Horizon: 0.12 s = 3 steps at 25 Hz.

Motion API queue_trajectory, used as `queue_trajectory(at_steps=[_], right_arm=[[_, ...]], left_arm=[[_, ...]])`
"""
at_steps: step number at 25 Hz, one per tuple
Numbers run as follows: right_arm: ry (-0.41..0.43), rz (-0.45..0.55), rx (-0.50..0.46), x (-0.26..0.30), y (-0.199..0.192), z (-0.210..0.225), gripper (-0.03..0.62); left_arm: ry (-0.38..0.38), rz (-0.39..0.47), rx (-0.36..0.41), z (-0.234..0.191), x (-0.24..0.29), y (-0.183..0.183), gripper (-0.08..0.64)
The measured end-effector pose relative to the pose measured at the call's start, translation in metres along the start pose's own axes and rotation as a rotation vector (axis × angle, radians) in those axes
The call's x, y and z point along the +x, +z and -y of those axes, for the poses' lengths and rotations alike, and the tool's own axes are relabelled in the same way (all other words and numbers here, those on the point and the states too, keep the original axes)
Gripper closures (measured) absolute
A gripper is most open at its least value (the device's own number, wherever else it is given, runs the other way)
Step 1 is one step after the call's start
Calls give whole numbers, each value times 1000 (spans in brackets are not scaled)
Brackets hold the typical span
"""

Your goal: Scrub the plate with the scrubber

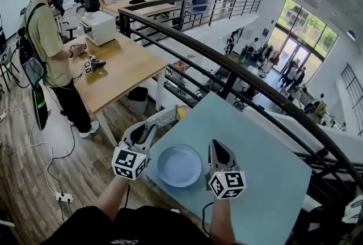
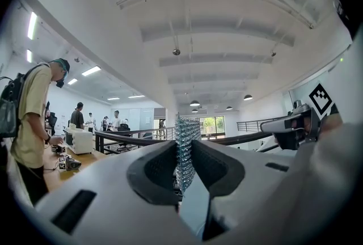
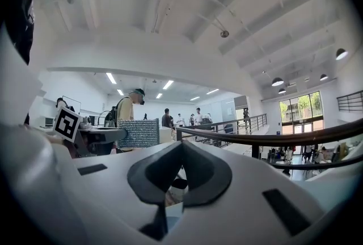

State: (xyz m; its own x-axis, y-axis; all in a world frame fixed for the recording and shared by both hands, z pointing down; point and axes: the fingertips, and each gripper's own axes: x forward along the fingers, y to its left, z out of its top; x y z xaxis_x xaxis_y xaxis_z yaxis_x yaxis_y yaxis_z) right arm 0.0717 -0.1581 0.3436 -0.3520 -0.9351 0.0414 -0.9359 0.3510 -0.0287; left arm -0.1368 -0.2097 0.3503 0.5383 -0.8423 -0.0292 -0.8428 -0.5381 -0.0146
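A round light-blue plate (image 1: pixel 179 165) lies on the pale blue table (image 1: pixel 266 181), close to its near-left edge. My left gripper (image 1: pixel 148 128) hovers just left of the plate and is shut on a silvery mesh scrubber (image 1: pixel 162 117), which sticks out past the fingertips, above the table's left corner. In the left gripper view the scrubber (image 2: pixel 185 130) stands upright, pinched between the dark pads of the gripper (image 2: pixel 184 165). My right gripper (image 1: pixel 216 146) is held just right of the plate, shut, with nothing between its fingers (image 3: pixel 180 148). Both grippers tilt upward, off the plate.
A dark metal railing (image 1: pixel 227 68) runs behind the table along a drop to a lower floor. At left stands a wooden table (image 1: pixel 116 68) with a white box (image 1: pixel 100 27), a person (image 1: pixel 48 45) beside it, and a black bin (image 1: pixel 138 97). Cables lie on the wooden floor (image 1: pixel 57 181).
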Motion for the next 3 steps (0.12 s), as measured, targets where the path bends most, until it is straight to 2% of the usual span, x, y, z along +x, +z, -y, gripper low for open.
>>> queue_trajectory(at_steps=[3], right_arm=[[-2, -10, 2, 2, -4, -3, 586]], left_arm=[[1, 0, 1, -4, -2, 0, 472]])
